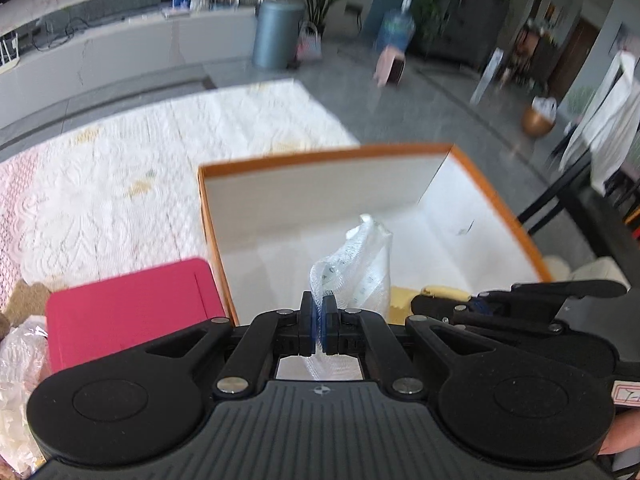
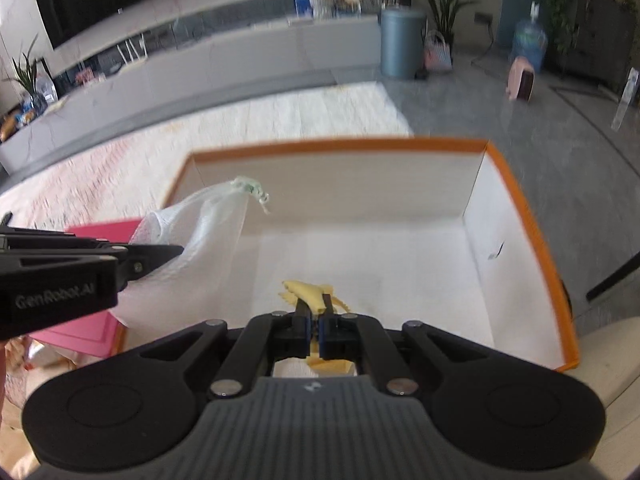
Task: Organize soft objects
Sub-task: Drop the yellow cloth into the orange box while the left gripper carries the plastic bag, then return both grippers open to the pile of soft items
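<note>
Left tool: pressed together, pinching a translucent white mesh bag, which rises toward 12 o'clock.
Right tool: pressed together, pinching a pale yellow cloth with zigzag edges.
Bag's place: over the near left part of the box; at 9 o'clock in the right wrist view.
Cloth's place: low over the box's white floor, near its front edge.
Box: an open rectangular cardboard box with an orange rim and white inside, at 12 o'clock from both tools.
Beside the box: a flat bright pink rectangular case at 9 o'clock, touching the box's left wall.
Beyond: a white textured rug on a grey floor.
</note>
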